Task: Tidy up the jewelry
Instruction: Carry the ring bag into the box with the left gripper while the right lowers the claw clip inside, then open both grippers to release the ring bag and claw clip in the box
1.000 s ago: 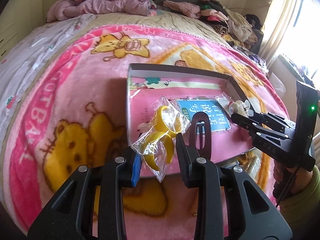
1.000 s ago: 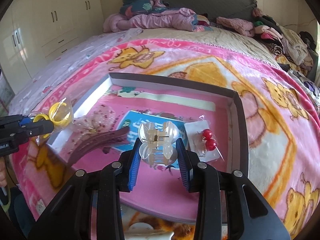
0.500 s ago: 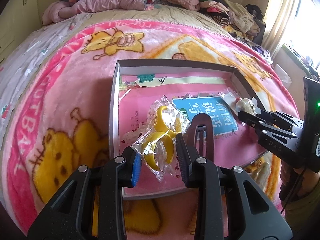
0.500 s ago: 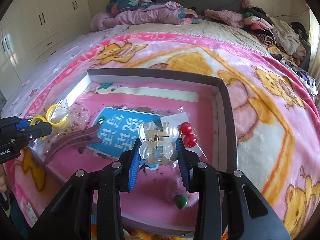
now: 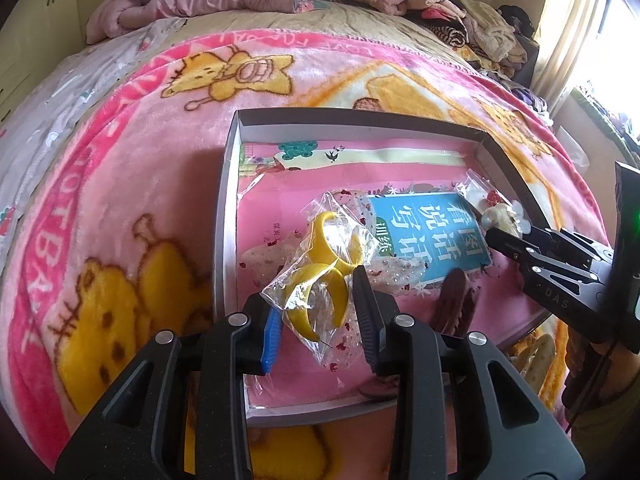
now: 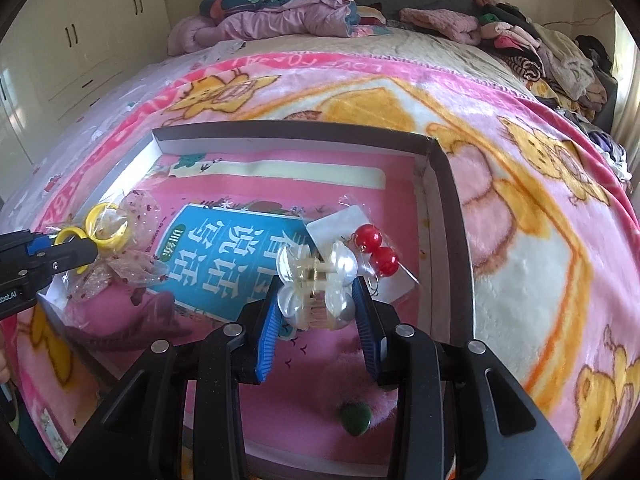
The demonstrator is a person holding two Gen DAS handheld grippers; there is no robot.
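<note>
A grey-walled box [image 5: 228, 216] with a pink printed floor lies on the bed blanket; it also shows in the right wrist view [image 6: 444, 184]. My left gripper [image 5: 316, 320] is shut on a clear bag of yellow rings [image 5: 328, 264], held over the box's left part. My right gripper [image 6: 318, 312] is shut on a translucent claw hair clip [image 6: 316, 280], held over the box's right part above a bag of red ball earrings [image 6: 376, 248]. A dark maroon hair clip [image 5: 456, 304] lies on the box floor.
A blue label with white characters [image 6: 232, 256] is on the box floor. A green pompom [image 6: 354, 420] lies near the box's front wall. Heaped clothes [image 6: 540, 52] line the bed's far side. White cupboards [image 6: 60, 52] stand at the left.
Both grippers have moved forward over the box with their loads. The claw clip now looks tilted in the right gripper and sits closer to the red earrings.
</note>
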